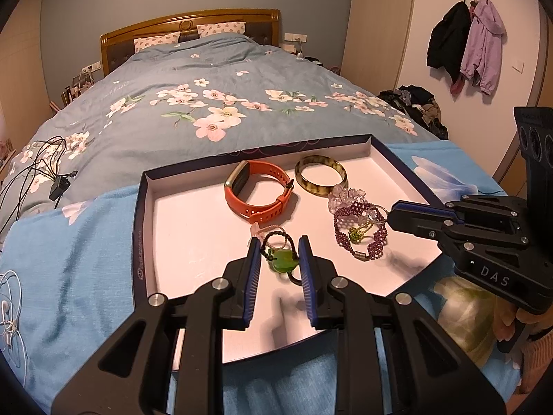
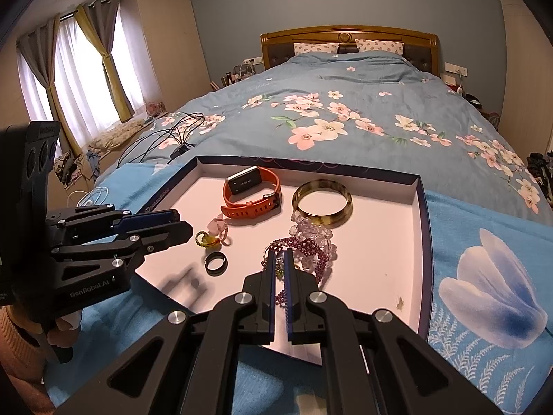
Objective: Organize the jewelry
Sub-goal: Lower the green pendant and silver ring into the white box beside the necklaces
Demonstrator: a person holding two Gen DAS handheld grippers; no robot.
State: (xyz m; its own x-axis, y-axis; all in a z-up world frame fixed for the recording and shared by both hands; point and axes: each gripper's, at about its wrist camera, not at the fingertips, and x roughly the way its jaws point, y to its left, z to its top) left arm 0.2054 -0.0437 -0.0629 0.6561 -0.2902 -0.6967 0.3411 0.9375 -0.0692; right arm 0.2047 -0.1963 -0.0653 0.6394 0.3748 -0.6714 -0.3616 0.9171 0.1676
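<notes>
left hand-held gripper (image 1: pixel 276 245) spread around green pendant (image 1: pixel 283 262); right hand-held gripper (image 2: pixel 280 257) pinches purple bracelet (image 2: pixel 304 247).

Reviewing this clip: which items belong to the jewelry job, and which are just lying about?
Job: tray, orange watch, bangle, purple bead bracelet, green pendant, black ring.
Lying about: cables, earphones, hanging coats.
</notes>
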